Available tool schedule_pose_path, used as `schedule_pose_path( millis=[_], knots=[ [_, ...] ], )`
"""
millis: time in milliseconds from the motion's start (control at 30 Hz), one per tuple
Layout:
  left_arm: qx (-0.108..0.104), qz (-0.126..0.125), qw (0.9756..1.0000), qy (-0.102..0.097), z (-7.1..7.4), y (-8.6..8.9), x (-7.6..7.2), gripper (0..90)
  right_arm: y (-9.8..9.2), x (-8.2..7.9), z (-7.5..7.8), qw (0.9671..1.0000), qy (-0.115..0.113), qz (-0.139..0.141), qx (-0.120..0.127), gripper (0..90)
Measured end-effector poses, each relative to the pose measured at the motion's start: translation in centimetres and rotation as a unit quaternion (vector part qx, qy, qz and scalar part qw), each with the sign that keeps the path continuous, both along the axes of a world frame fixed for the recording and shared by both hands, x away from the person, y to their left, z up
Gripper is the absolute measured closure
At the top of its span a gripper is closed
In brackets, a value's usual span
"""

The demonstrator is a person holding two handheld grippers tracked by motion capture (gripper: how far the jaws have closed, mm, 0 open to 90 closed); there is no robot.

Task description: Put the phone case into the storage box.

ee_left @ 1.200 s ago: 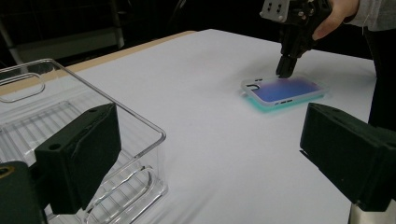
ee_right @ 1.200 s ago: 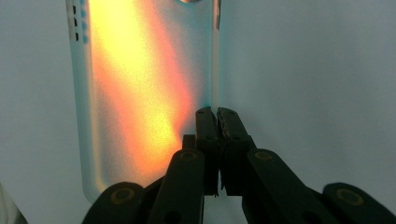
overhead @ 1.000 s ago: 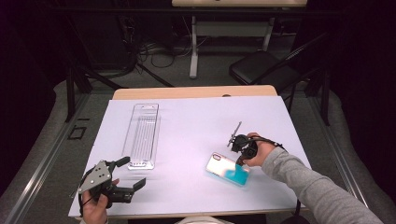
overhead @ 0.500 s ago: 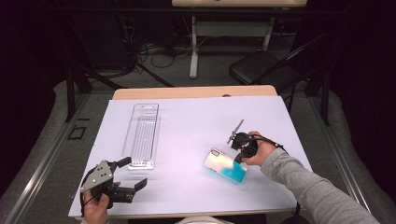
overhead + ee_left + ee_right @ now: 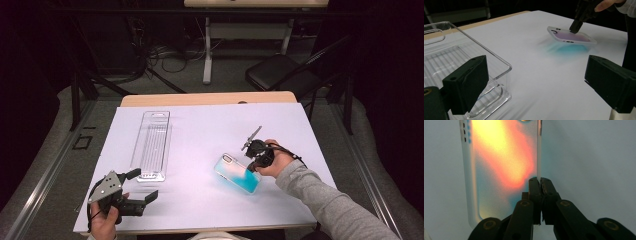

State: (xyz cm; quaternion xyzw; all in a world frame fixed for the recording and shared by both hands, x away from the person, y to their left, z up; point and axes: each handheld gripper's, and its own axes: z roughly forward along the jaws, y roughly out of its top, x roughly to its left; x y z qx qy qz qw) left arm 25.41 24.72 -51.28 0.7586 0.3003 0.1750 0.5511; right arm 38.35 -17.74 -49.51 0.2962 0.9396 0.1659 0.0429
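Translucent plastic, tinted teal in the high view and glowing orange-pink where light passes through: a phone case (image 5: pixel 238 173), empty as far as I can tell, on the white table cover (image 5: pixel 200 130) right of centre, one long edge lifted so it tilts. The right gripper (image 5: pixel 540 180) has its jaws pressed together on that raised side wall, pinching only the thin rim (a narrow bite, right at the edge). Judging by the look, the case is very light and somewhat flexible, so the wall may bow or slide out of the pads if swung quickly; smooth plastic, likely slippery. A surer hold would sit mid-way along a long side, where the wall is straight, not near the corners or the camera cut-out. It looks hard to break and easy to flick away. The left gripper (image 5: pixel 141 192) rests low at the near left, jaws apart and holding nothing, just beside the near end of a clear plastic tray (image 5: pixel 151 145), well apart from the case.
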Motion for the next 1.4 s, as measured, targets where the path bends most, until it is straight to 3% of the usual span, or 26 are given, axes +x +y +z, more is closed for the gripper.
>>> schedule_pose_path(
  millis=[300, 500, 600, 867, 1067, 1400],
  knots=[
    [0.001, 0.012, 0.9999, 0.002, 0.0, -0.2, 0.1, 2.6, -0.1, -0.1, 0.6, 0.9994, -0.022, -0.020, 0.020, 87.9],
    [0.002, 0.001, 0.9999, 0.017, 0.2, -0.5, 0.4, 0.3, -0.3, -0.5, 1.2, 0.9981, -0.040, -0.038, 0.028, 87.9],
    [-0.007, 0.016, 0.9994, 0.030, 0.6, -0.7, 0.8, 0.3, -0.4, -0.7, 1.6, 0.9972, -0.051, -0.045, 0.031, 87.9],
    [-0.013, 0.036, 0.9988, 0.030, 1.3, -1.1, 1.3, 0.4, -0.7, -0.9, 2.2, 0.9948, -0.066, -0.059, 0.050, 87.9],
    [-0.008, 0.028, 0.9983, 0.050, 1.7, -2.0, 2.2, 0.3, -0.7, -0.9, 2.2, 0.9933, -0.068, -0.068, 0.064, 87.9],
    [-0.005, 0.017, 0.9985, 0.051, 2.5, -4.3, 3.6, 2.0, -0.1, -0.9, 2.0, 0.9897, -0.086, -0.083, 0.078, 87.9]
  ],
)
